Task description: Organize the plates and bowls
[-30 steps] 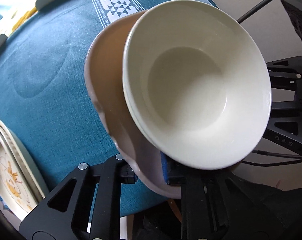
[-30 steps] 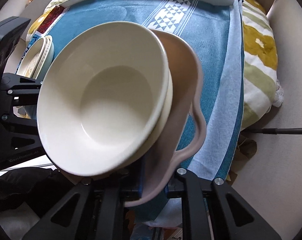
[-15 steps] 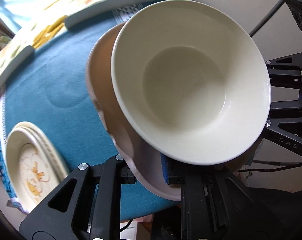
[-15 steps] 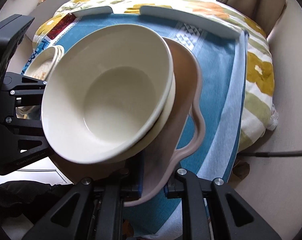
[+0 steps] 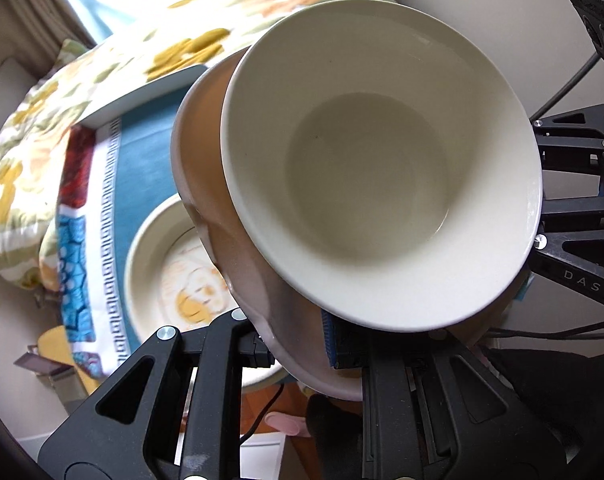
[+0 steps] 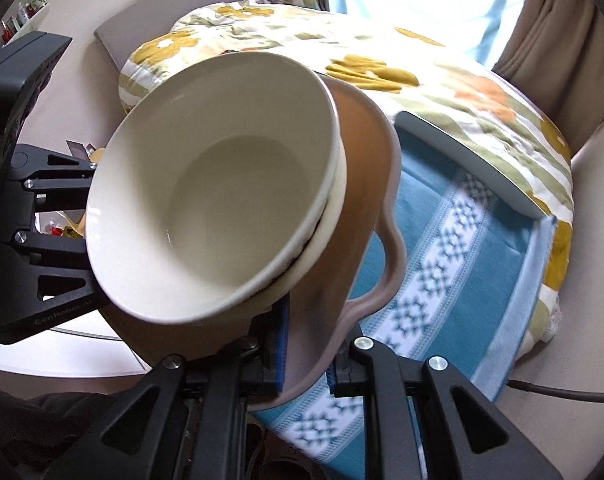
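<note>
Bowls (image 5: 374, 176) stacked, clamped btwn both hand-held grippers (image 5: 297, 344) (image 6: 306, 360), tilted.

Cream bowl (image 5: 378, 184), pinkish-brown dish (image 6: 366, 200), teal patterned cloth (image 6: 454, 248).

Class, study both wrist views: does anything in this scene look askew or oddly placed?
Yes. The cream bowls sit off-centre on the pink scalloped plate, which both grippers clamp at opposite edges; the stack looks tilted, so the bowls might slide.
</note>
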Demonstrator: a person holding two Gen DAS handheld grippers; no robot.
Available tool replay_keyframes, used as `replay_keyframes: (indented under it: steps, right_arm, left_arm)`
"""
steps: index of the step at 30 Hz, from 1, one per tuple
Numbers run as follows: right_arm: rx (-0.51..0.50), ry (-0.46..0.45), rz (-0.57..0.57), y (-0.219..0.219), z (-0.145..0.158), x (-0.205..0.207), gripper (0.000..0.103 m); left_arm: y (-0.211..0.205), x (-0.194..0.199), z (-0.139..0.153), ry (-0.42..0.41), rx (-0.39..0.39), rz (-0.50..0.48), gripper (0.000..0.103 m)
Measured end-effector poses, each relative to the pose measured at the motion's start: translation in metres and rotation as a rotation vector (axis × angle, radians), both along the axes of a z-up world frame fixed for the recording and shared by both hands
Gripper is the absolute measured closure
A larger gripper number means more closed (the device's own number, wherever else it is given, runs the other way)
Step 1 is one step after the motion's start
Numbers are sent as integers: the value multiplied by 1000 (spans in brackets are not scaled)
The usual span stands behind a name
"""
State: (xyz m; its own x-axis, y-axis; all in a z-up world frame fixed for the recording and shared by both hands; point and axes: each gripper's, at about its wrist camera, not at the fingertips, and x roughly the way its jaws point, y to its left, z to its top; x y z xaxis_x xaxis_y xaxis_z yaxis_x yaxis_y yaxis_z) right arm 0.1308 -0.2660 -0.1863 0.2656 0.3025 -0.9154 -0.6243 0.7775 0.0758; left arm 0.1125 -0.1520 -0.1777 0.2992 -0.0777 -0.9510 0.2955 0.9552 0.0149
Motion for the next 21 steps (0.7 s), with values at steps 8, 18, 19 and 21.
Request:
replay_keyframes:
  steps: [8,18,19,21]
  right_arm:
    - [11,41,-41,78,-24,-12,89]
    - [-8,104,-158,132,-61,-21,89]
    - [-10,103,-166,133,-63,-19,89]
    - [-16,101,-183,132,-65,-19,89]
  left_arm:
    - [87,-5,-25,44,10,-26,88]
    - [131,-1,-71,89,-11,-104,89]
    - [132,0,-73,86,-16,-112,88]
    - [133,1,-77,86,-29,-124,88]
